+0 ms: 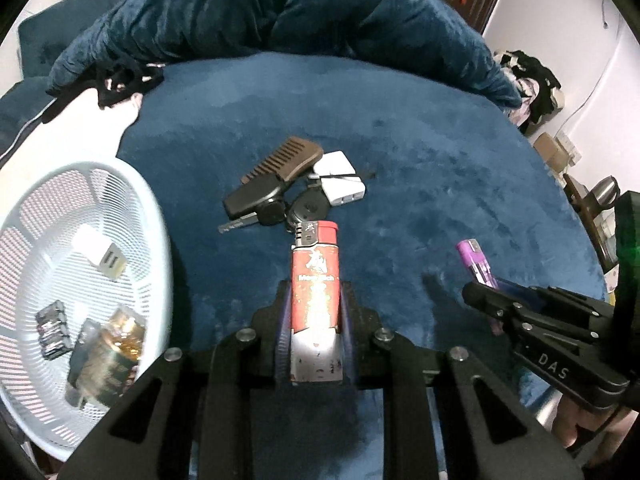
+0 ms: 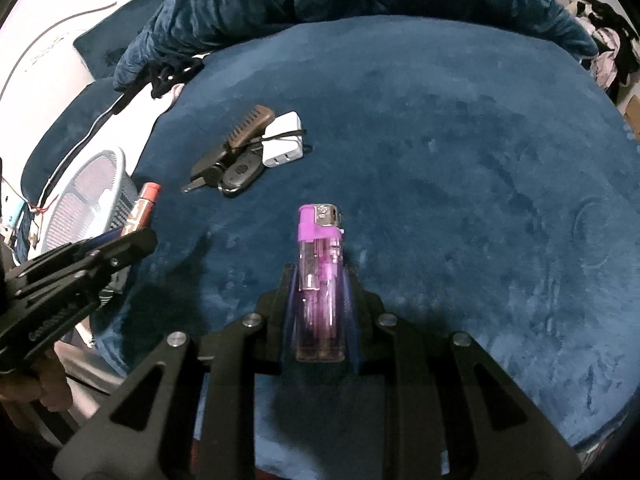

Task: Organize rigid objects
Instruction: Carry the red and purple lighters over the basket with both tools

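Gripping a red-and-silver rectangular lighter [image 1: 316, 304] lengthwise, the left gripper [image 1: 315, 292] has its jaws clamped on the lighter's two narrow sides, so the body runs straight out along the fingers with its black nozzle end forward; held this way it looks ready to slide out nose-first once the jaws part. The right gripper [image 2: 320, 292] pinches a translucent purple plastic lighter [image 2: 321, 280] the same way, metal striker end forward. Both lighters appear clear of the dark blue plush bedcover [image 1: 420, 152], held above it.

Off to the left sits a pale blue perforated plastic basket [image 1: 158, 216], already holding a white plug adapter [image 1: 98, 252], a small dark battery pack [image 1: 52, 330] and an amber-and-dark packaged item [image 1: 106, 356], blurred. That basket is probably where both lighters belong.

Still on the cover, bunched together, lie a brown wooden comb [image 1: 290, 160], a black car key with fob [image 1: 260, 200] and a white charger block [image 1: 340, 178], presumably awaiting collection.
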{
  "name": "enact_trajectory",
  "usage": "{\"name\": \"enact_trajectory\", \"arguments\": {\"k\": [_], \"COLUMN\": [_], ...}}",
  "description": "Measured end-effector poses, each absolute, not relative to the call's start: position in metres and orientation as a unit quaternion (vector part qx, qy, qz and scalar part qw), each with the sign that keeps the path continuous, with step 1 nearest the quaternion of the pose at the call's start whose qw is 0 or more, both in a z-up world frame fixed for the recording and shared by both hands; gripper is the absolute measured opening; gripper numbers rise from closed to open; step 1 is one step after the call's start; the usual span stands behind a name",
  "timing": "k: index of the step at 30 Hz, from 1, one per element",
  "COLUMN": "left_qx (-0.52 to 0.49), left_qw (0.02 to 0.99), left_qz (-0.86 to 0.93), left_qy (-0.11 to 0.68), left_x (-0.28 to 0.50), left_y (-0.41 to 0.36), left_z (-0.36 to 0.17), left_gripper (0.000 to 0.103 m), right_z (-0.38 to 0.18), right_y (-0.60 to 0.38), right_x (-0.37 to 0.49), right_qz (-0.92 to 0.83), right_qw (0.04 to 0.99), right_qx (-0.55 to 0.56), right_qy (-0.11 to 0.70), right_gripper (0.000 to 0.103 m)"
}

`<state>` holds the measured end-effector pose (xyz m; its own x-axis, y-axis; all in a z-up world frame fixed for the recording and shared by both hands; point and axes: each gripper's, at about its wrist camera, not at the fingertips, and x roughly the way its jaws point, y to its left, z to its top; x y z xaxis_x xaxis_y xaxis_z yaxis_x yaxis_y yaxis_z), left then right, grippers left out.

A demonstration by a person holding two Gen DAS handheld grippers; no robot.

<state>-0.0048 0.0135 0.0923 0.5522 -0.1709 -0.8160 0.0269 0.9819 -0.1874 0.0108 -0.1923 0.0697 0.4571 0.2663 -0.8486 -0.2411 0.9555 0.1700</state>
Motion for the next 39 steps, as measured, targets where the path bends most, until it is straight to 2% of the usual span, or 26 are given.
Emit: {"name": "enact_trajectory", "arguments": {"k": [17,39], "left_qx": [-0.107,-0.169], "left_qw": [0.897,0.896], "left_qz": [-0.016,0.058], "left_qy": [0.428,0.407], "left_x": [-0.043,-0.063], "left_y": [0.081,0.186], "left_z": [0.132,0.123], "left_gripper": [0.022,0.022], "right_z": [0.1,0.109], "right_y": [-0.134,-0.045], "right_x": [-0.007,-0.009], "right_qz": [0.17,0.209], "right_qw": [0.862,0.854], "right_qx": [-0.038,-0.104], "right_qy": [0.475,0.465], "right_gripper": [0.022,0.022]}}
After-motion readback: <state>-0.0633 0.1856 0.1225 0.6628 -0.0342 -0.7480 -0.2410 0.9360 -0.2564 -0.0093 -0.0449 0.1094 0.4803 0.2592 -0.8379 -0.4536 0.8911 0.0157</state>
